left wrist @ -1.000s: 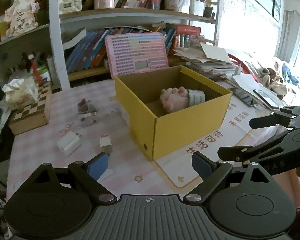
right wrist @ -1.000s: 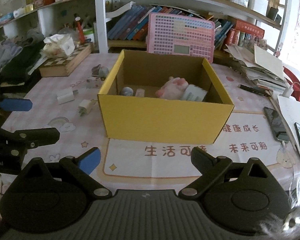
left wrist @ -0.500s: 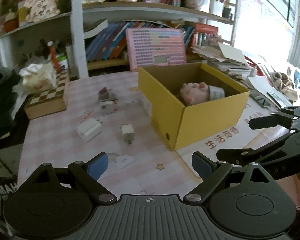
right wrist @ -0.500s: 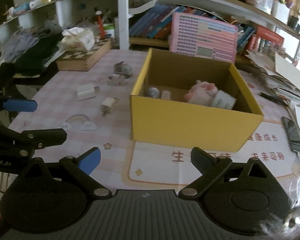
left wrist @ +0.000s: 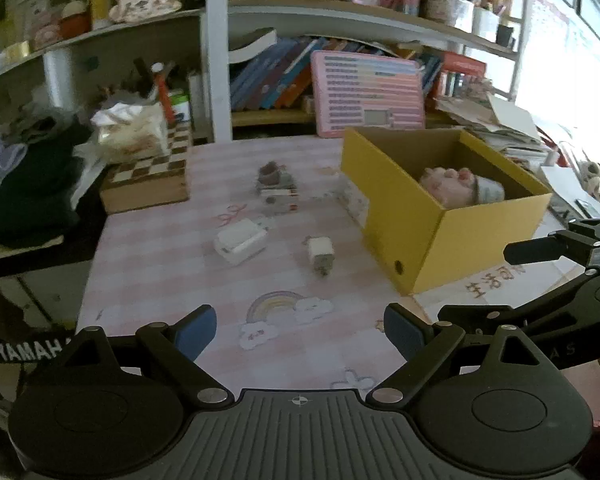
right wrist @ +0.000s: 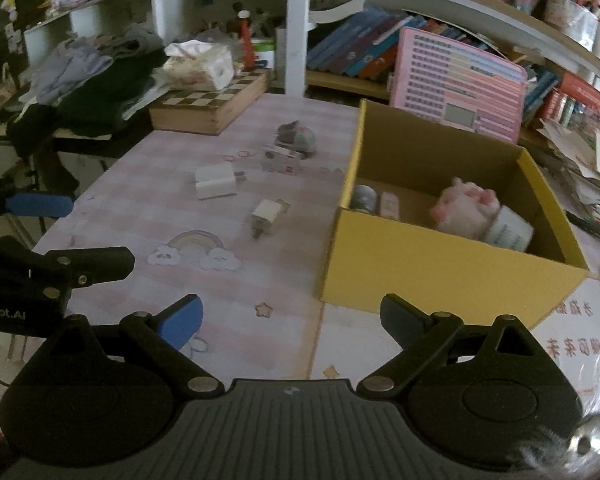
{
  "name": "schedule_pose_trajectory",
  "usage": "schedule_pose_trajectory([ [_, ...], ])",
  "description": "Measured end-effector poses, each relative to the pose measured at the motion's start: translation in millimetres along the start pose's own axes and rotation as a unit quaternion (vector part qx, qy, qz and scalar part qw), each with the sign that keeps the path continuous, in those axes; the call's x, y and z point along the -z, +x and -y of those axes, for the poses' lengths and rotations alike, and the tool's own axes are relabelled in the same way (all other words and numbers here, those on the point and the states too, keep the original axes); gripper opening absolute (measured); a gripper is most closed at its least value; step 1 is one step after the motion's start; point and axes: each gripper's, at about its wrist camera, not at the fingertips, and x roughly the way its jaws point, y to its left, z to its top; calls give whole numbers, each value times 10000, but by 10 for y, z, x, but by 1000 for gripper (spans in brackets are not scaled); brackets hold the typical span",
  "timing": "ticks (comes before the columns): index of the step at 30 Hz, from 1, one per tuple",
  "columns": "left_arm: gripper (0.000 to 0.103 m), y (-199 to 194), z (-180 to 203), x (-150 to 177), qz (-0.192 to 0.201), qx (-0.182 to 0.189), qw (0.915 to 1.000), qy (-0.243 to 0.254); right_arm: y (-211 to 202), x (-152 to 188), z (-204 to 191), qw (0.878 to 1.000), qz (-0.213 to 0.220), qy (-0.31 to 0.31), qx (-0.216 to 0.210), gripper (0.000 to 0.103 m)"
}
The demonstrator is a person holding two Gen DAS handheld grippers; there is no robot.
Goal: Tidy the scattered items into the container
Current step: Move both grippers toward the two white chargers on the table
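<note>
Task judged partly done. Yellow box [right wrist: 440, 256] is set on the right of the pink-checked surface [right wrist: 148, 216], already loaded: a pink plush toy [right wrist: 464, 204], a white-labelled cylinder [right wrist: 508, 232] touching it, and two small items by the near-left inner wall, too blurred to be named. Four things are left out on the surface, left of the box: a large white charger [left wrist: 240, 240], a small white plug adapter [left wrist: 320, 252] nearer the box, a small white-and-red box [left wrist: 278, 196], and a grey lump [left wrist: 274, 174] just behind it. Left claw [left wrist: 300, 330] is held wide, nothing between its pads. Right claw [right wrist: 290, 316] likewise wide and empty. Neither is touching any item; the next pick is not yet begun
</note>
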Motion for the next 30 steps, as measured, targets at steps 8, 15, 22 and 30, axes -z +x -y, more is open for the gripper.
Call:
schedule_pose_trajectory([
  [8,93,100,-197,36,-110,-295,9993,-192,235,-112,-160,9996,-25,-231,-156,90],
  [15,93,196,-304,9,-131,-426,9986,-288,413,-210,-236,9988,-68,-389,-303,84],
  [22,93,407,-409,-72,-122,-541,9983,-179,616,-255,-277,9989,-120,-336,-291,77],
  [30,93,786,-562,-205,-201,-543,9982,-144,928,-265,-320,9995,-195,-91,-250,65],
])
